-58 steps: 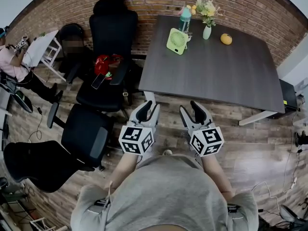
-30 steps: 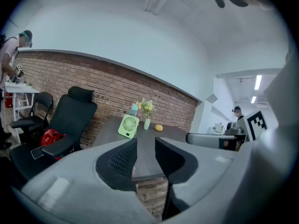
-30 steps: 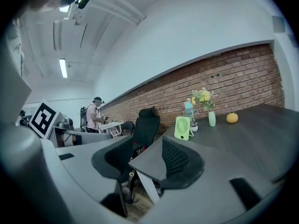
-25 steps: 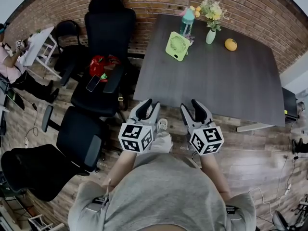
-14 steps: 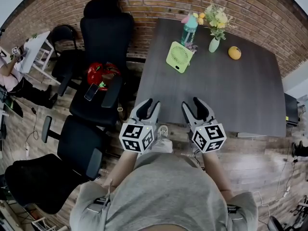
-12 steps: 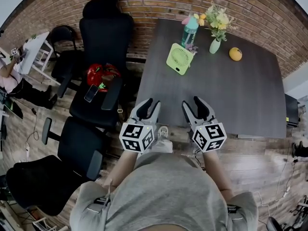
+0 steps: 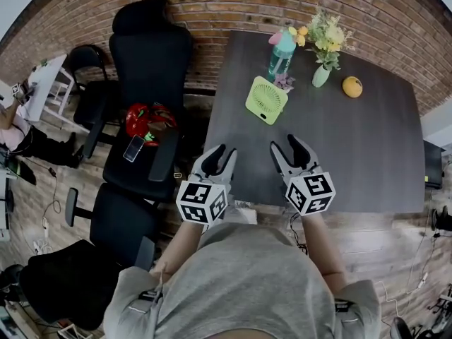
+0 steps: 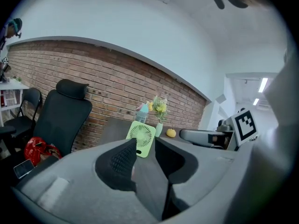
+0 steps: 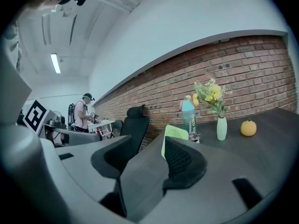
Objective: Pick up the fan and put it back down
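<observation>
Red brick wall at the back, plank floor below, dark matte wood-grain table (image 7: 339,140) ahead. At 12 o'clock from both claws and well apart from them, on the tabletop: the fan (image 7: 266,100), pale green, square with rounded corners, round slatted grille, standing on edge.

At 1 o'clock of the fan, near it: 1 tall teal bottle (image 7: 280,54) with a pink cap, contents not readable from here. At 2 o'clock of the fan: 1 slim pale vase (image 7: 321,75) holding yellow flowers (image 7: 328,37). At 4 o'clock of the vase: 1 round orange fruit (image 7: 352,87), loose on the wood.

At 9 o'clock of the table: black high-backed office chair (image 7: 145,62), a red bundle (image 7: 147,117) and a dark phone (image 7: 133,147) on its seat.

Left gripper (image 7: 221,152): grey shell, black ribbed pads, jaws apart, nothing between them. Right gripper (image 7: 284,145): same build, jaws apart and just opened a shade wider, nothing between them.
</observation>
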`<control>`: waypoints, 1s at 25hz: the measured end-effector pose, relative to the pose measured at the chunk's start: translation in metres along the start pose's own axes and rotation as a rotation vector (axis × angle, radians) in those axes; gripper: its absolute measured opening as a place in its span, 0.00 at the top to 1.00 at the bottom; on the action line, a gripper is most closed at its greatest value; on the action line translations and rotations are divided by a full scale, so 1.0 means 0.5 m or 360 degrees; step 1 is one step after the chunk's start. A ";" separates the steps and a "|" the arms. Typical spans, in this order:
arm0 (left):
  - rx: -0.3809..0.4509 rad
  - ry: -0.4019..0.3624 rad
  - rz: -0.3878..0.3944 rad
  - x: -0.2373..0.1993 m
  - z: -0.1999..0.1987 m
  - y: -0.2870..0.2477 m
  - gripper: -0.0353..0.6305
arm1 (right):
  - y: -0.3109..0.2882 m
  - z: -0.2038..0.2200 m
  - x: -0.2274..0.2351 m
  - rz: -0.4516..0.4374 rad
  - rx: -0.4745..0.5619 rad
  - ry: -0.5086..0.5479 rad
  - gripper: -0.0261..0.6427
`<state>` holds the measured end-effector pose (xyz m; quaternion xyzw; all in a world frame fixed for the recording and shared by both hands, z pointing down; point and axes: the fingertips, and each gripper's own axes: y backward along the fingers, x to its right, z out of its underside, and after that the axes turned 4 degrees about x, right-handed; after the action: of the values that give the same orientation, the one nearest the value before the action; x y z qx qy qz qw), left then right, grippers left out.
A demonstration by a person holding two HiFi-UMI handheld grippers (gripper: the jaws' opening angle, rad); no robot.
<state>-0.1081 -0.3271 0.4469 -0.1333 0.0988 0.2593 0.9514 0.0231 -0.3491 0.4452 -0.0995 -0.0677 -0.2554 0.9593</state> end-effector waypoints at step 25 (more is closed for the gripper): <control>-0.0106 0.0038 0.0077 -0.091 0.001 -0.176 0.77 | -0.237 0.089 0.201 0.0086 -0.0216 -0.0009 0.56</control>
<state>-0.1008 -0.4212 0.4768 -0.1657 0.1048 0.2836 0.9387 0.0465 -0.4876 0.5249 -0.1670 -0.0503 -0.2331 0.9567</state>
